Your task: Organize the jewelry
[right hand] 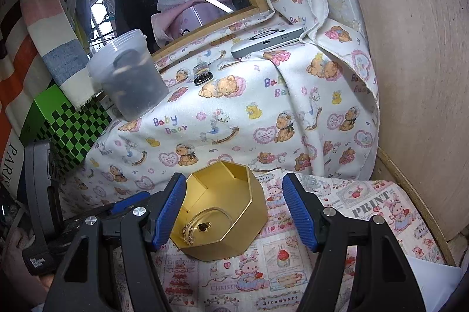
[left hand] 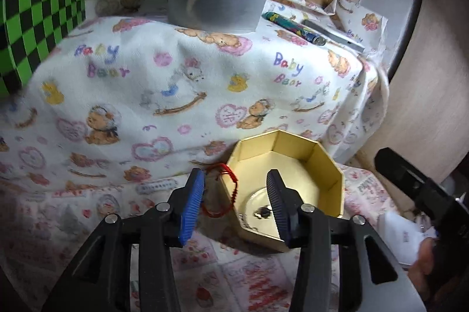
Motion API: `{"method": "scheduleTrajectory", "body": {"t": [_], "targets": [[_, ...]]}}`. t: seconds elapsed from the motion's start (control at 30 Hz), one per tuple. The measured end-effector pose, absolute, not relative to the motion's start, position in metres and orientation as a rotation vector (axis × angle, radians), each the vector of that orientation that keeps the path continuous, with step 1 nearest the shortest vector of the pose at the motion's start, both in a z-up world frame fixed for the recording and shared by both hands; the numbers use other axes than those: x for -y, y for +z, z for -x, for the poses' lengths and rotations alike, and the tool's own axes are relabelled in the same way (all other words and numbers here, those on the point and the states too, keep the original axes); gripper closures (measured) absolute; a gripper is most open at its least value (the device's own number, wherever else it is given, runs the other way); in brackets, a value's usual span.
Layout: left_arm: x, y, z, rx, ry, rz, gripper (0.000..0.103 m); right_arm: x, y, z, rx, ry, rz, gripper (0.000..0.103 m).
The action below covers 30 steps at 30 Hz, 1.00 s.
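Hovering my left gripper (left hand: 234, 203) open over the gold box (left hand: 322, 165) rim, ready for the red cord (left hand: 231, 189) draped there; right gripper (right hand: 234, 212) open too.

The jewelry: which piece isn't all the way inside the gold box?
The red cord bracelet. It hangs over the gold box wall, mostly outside on the cloth. The gold chain and the dark-stone piece lie on the box floor.

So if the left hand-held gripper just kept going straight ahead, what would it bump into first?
Probably the gold octagonal box: the open left hand-held gripper straddles its near-left wall, where a red cord bracelet is draped. The cord or that wall would likely be touched first, though depth is hard to judge.
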<state>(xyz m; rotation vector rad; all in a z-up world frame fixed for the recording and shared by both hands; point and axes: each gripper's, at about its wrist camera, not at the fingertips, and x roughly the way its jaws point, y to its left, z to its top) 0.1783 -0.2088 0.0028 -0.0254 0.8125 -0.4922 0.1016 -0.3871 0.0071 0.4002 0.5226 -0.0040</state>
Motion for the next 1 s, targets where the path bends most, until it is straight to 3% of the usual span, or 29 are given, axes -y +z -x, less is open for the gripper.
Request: {"method": "scheduleTrajectory", "body": {"t": [0.07,0.13,0.17,0.8,0.93,1.0], "targets": [[0.207,-0.001,-0.184,-0.838,-0.486,0.04,0.066,0.387,0.007,-0.101,-0.52,-0.011,-0.398,0.033],[0.209,-0.006,-0.191,-0.877,-0.487,0.06,0.096,0.389,0.008,-0.101,-0.518,-0.016,-0.404,0.033],[0.209,-0.01,-0.194,-0.896,-0.504,0.073,0.1,0.391,0.008,-0.101,-0.518,-0.016,-0.408,0.033],[0.199,0.045,-0.163,-0.789,-0.684,0.16,0.099,0.4,0.006,-0.101,-0.516,-0.046,-0.423,0.033],[0.194,0.039,-0.165,-0.792,-0.629,0.124,0.081,0.398,0.007,-0.1,-0.513,-0.047,-0.424,0.033],[0.189,0.035,-0.168,-0.792,-0.597,0.124,0.079,0.396,0.008,-0.099,-0.512,-0.034,-0.427,0.033]]}}
